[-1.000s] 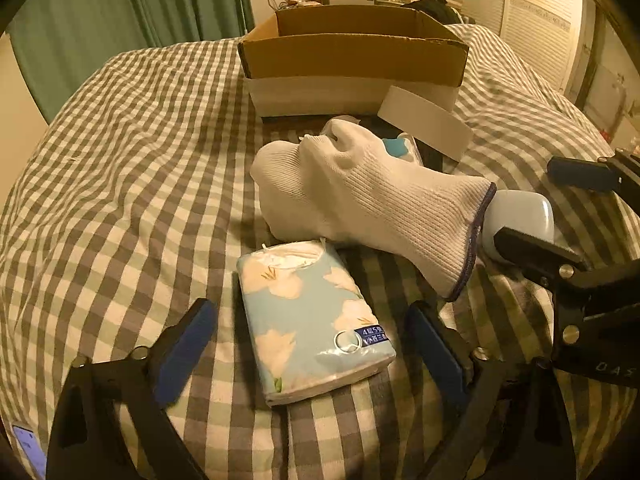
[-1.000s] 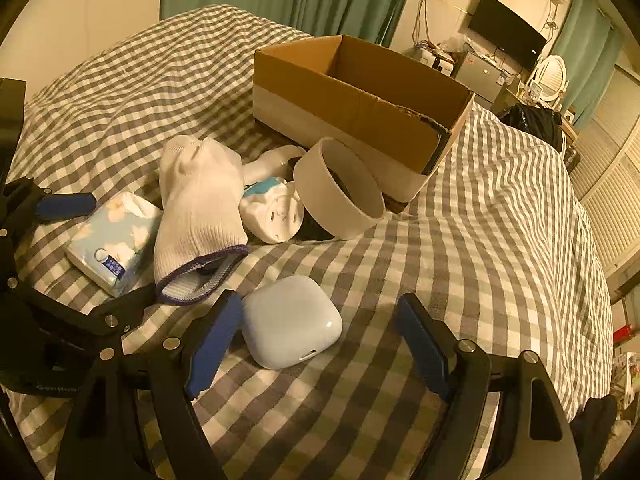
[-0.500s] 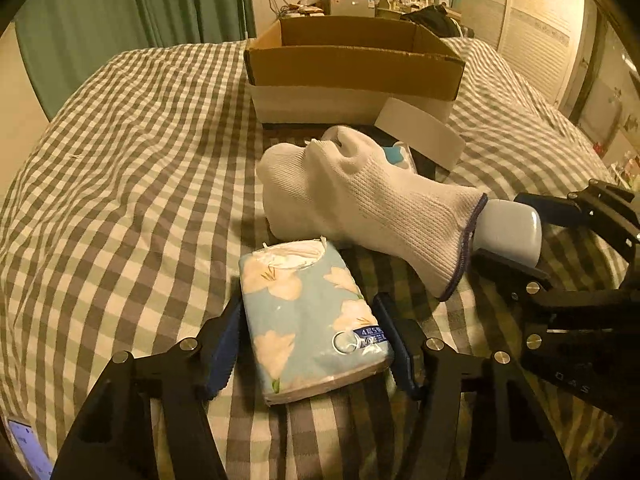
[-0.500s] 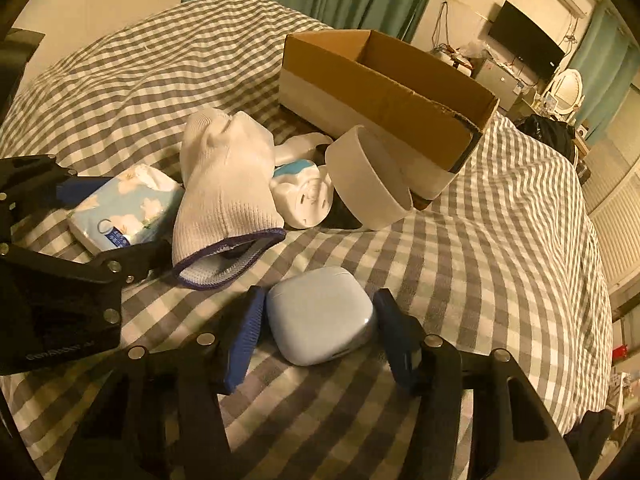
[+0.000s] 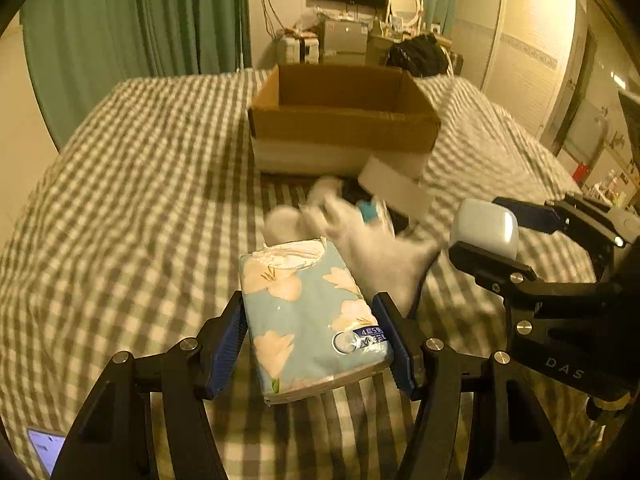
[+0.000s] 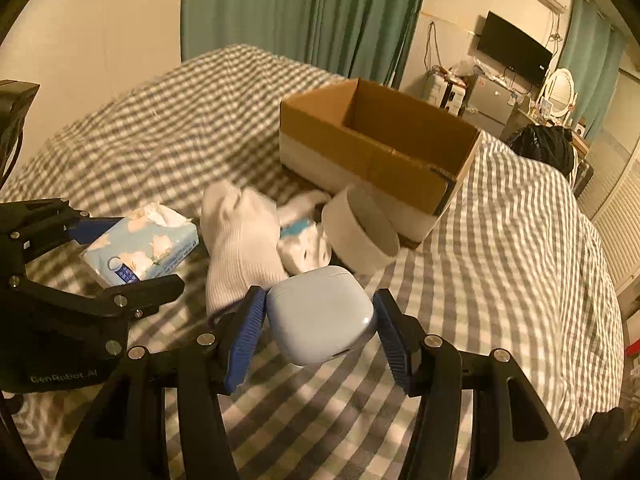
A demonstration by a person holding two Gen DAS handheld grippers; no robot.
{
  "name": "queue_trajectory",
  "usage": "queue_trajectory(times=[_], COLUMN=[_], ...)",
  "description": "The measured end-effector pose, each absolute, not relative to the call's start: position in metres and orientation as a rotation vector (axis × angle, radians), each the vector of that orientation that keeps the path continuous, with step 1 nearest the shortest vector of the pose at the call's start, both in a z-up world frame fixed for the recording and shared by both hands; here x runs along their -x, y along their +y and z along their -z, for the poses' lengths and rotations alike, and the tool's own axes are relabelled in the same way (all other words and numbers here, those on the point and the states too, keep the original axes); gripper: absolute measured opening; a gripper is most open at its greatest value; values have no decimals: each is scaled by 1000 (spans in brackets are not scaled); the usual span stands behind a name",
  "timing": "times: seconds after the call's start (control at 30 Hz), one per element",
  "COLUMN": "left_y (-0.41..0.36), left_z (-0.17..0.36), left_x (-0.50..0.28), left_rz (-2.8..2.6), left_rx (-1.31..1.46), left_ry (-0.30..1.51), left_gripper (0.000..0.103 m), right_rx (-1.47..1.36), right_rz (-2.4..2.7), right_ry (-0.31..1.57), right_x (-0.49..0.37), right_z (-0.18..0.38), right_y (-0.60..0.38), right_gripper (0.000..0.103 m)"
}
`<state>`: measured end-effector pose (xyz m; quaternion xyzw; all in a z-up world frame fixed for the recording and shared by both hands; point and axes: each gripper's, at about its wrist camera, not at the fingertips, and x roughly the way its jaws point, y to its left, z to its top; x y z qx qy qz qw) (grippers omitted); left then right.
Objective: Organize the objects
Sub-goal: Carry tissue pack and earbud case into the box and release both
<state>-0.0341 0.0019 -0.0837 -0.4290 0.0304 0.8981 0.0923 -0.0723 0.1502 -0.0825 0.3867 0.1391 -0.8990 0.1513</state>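
My left gripper (image 5: 316, 344) is shut on a light blue flowered tissue pack (image 5: 312, 320), held just above the checked bedspread (image 5: 128, 208). My right gripper (image 6: 320, 328) is shut on a pale blue rounded case (image 6: 320, 312), also lifted off the bed. The same tissue pack (image 6: 140, 244) and left gripper (image 6: 116, 252) show at the left of the right wrist view; the case (image 5: 484, 228) shows at the right of the left wrist view. An open cardboard box (image 5: 344, 120) stands further back on the bed.
Between the grippers and the box (image 6: 376, 148) lie a white sock (image 6: 240, 244), a white and blue object (image 6: 304, 248) and a wide white tape roll (image 6: 360, 232). Green curtains (image 5: 132, 28) and furniture stand beyond the bed.
Both grippers closed on their objects, the left on the tissue pack and the right on the pale blue case, then rose with them off the bedspread.
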Motion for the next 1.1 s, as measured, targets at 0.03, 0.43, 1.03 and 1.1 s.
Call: queue_trajectory(times=[0.03,0.43,1.03,1.1], left_y=[0,3,41,44], left_z=[78,8,-12,-5], left_x=[36,104,268,283], left_rz=[-2674,-2756,-2712,-2692], left_rx=[1259,1059,949,951], left_ry=[81,129,217,239], left_gripper=[64,64,64,64], right_rx=[-1100,-928,-839,-845], right_rz=[2585,2684,2771,2770], right_ry=[397,396,309,292], right_x=[72,117,273,294], right_z=[78,3,-51,-51], right_y=[151,158,186,188], right_gripper=[56,56,55,55])
